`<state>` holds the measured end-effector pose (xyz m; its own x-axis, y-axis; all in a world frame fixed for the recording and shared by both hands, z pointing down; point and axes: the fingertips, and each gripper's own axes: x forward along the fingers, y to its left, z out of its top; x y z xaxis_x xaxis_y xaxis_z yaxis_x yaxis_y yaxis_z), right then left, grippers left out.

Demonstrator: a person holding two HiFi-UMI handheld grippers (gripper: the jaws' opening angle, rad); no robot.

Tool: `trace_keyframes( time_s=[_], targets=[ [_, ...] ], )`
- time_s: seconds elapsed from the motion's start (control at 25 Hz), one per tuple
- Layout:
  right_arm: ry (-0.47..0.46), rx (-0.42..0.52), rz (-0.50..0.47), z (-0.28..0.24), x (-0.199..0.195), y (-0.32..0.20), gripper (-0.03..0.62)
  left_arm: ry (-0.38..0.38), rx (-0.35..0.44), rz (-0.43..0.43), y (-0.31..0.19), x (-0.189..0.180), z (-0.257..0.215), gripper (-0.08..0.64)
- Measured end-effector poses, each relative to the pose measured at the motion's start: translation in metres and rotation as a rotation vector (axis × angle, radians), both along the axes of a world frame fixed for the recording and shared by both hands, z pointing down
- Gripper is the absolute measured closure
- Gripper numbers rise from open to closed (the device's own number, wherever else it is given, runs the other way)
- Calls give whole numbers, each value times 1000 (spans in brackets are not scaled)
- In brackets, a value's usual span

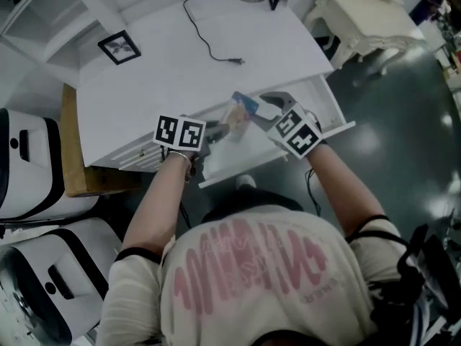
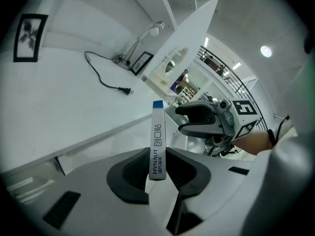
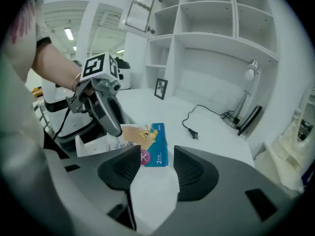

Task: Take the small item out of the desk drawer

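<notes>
A small flat box [image 1: 238, 110] with a blue end and a cartoon print is held in the air over the open white drawer [image 1: 325, 101]. My left gripper [image 2: 157, 156] is shut on the box [image 2: 157, 132], which stands edge-on between its pads. In the head view the left gripper [image 1: 216, 130] grips the box's near end from the left. My right gripper [image 3: 156, 156] stands open, facing the box's printed face [image 3: 150, 144]; its pads are not pressing on the box. In the head view the right gripper [image 1: 258, 112] sits just right of the box.
The white desk top [image 1: 180, 63] carries a loose black cable with a plug [image 1: 234, 62], a small framed picture [image 1: 119, 47] and a lamp [image 3: 246, 95] at the back. White shelving [image 3: 221, 28] rises behind. White and black units [image 1: 29, 164] stand on the floor at left.
</notes>
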<state>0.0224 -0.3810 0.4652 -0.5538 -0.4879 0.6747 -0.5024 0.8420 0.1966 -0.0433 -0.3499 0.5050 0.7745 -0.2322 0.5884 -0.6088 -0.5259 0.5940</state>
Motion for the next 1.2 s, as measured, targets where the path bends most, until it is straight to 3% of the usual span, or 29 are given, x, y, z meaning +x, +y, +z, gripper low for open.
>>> trace_keyframes(
  time_s=[0.16, 0.44, 0.92, 1.04, 1.2],
  targets=[
    [-77, -1, 126, -21, 2, 10, 437, 44, 65, -54, 6, -2, -28, 444],
    [-244, -22, 265, -57, 2, 32, 511, 138, 226, -179, 18, -11, -91, 443],
    [-590, 34, 413, -147, -6, 72, 532, 212, 508, -378, 59, -40, -177, 443],
    [-636, 73, 414, -169, -8, 84, 541, 229, 572, -396, 69, -44, -197, 443],
    [-694, 103, 429, -187, -9, 100, 548, 262, 591, -387, 85, -44, -211, 443]
  ],
)
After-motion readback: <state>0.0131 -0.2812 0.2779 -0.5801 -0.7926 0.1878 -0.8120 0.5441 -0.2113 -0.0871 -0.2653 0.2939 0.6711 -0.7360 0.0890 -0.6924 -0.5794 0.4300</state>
